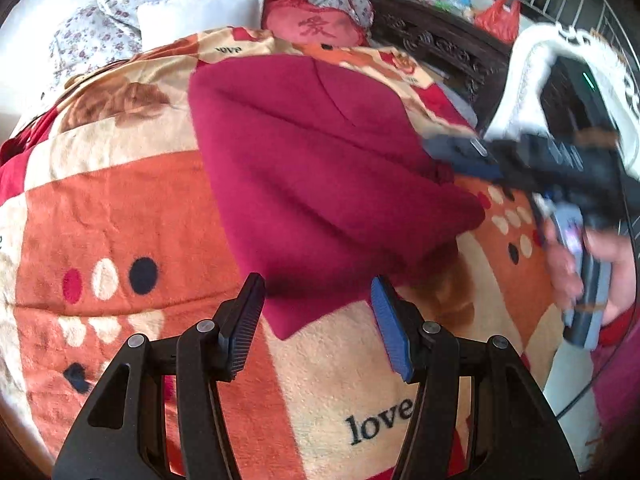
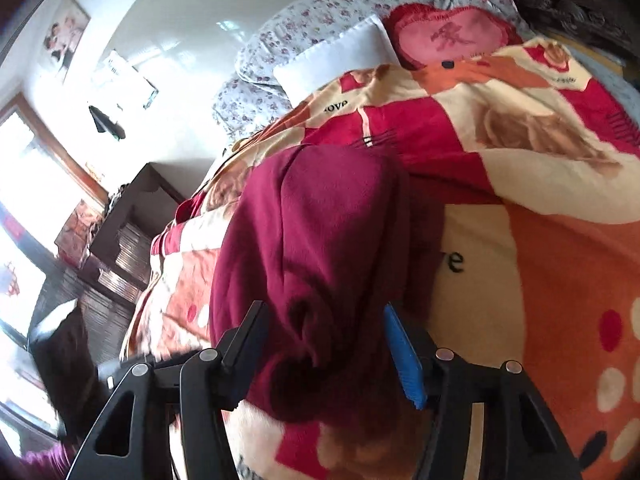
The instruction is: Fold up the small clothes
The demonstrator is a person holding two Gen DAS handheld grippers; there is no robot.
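- A bed [image 1: 120,208] is seen, covered by a fleece blanket [image 1: 328,380] patterned in orange, cream and red and printed with the word "love".
- Toward the top of the left wrist view a white pillow [image 1: 200,12], a floral quilt [image 1: 100,28] and a red heart-shaped cushion [image 1: 316,26] are noted; dark carved furniture [image 1: 436,48] is seen at upper right.
- In the right wrist view a bright window [image 2: 28,168] and a dark cabinet [image 2: 132,224] are recorded at the left edge.
- The dark red garment [image 1: 312,160] is found lying on the blanket at the centre of the left wrist view, partly folded, with a corner reaching toward the bottom centre.
- The left gripper [image 1: 318,292] is observed with its jaws apart, the garment's lower corner between them; pad contact is not seen.
- The right gripper [image 2: 326,320] is observed with its jaws apart; bunched garment cloth lies between them, but is not seen to be pinched.
- At the right edge of the left wrist view, the right gripper's body is seen blurred, held by a hand [image 1: 616,260].
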